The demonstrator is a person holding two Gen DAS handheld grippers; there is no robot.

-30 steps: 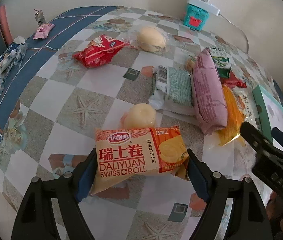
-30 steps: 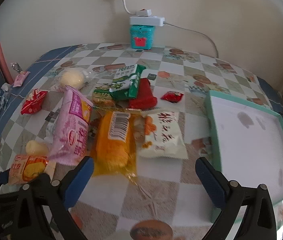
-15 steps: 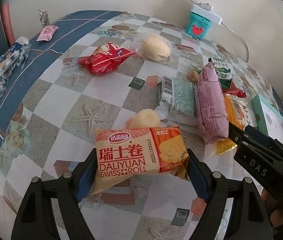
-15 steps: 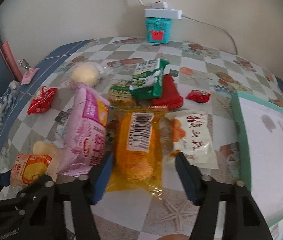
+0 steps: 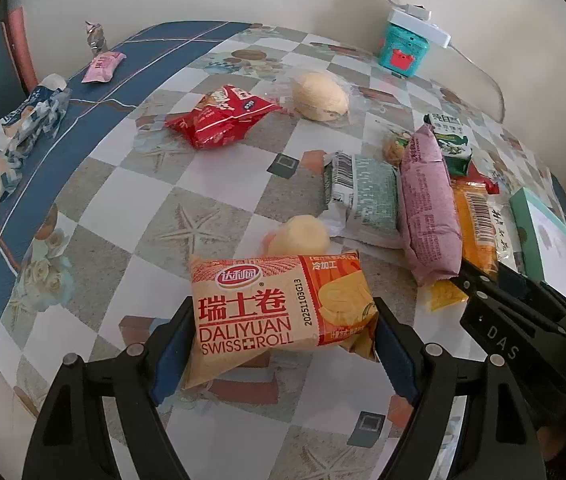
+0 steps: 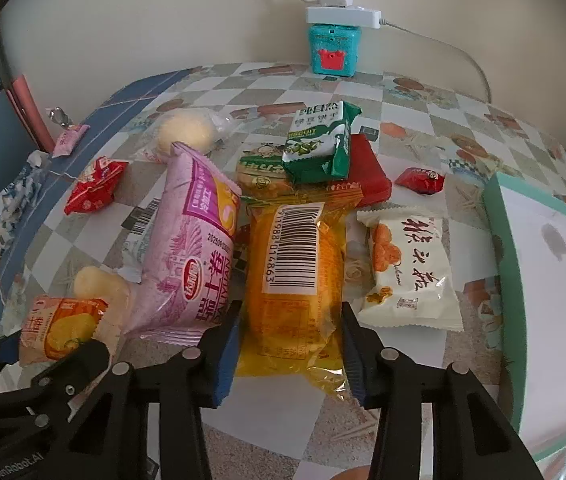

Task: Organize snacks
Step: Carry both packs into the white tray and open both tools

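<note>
My left gripper is shut on an orange Swiss roll packet and holds it above the table; the packet also shows in the right wrist view. My right gripper is shut on the near end of a yellow-orange packet with a barcode, which lies on the table between a pink Swiss roll packet and a white packet. A teal-rimmed tray lies at the right.
Further snacks lie around: a green biscuit packet, red packets, round buns, a grey-green packet, a small red candy. A teal box with a power strip stands at the wall.
My right gripper moved forward and closed from wide open onto the yellow-orange packet. My left gripper kept hold of the Swiss roll packet and drifted slightly.
</note>
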